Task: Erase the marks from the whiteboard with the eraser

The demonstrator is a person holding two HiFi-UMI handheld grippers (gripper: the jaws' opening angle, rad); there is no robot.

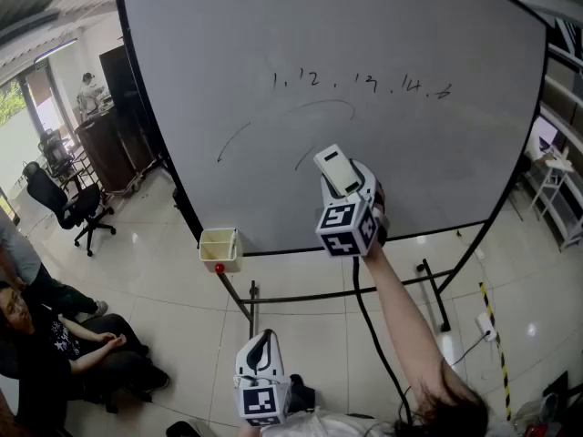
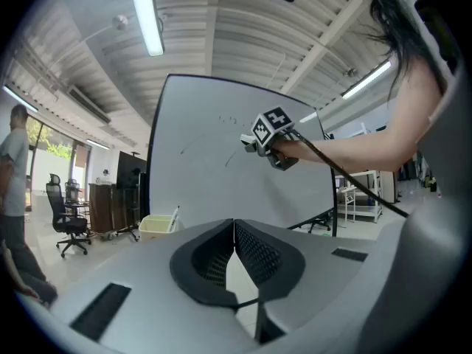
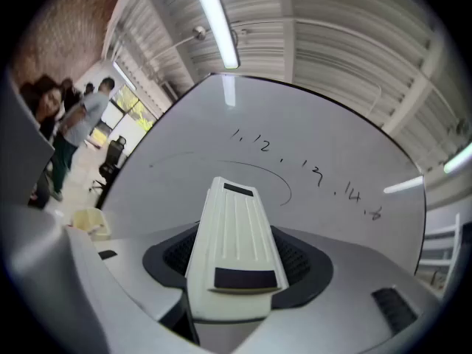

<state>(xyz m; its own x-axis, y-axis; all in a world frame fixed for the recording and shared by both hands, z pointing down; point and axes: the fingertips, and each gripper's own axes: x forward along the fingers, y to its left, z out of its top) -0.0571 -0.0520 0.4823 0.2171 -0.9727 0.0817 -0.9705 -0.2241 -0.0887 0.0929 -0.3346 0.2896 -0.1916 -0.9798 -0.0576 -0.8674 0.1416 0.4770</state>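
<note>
right gripper (image 1: 351,203): eraser (image 1: 335,168) clamped by fingers | left gripper (image 1: 262,381): fingers closed, nothing held | whiteboard (image 1: 228,35): numbers (image 1: 364,84) and curved line (image 1: 291,116) not yet erased; all wiping judged left

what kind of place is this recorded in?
Likely an open office or lab workspace: large white whiteboard on a black stand, black swivel office chair on glossy tiled floor, long fluorescent tube light under a ribbed metal ceiling.

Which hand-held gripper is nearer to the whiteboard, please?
Right. The right hand-held gripper, holding the eraser, is up at the whiteboard; the left hand-held gripper hangs low, well short of it.
</note>
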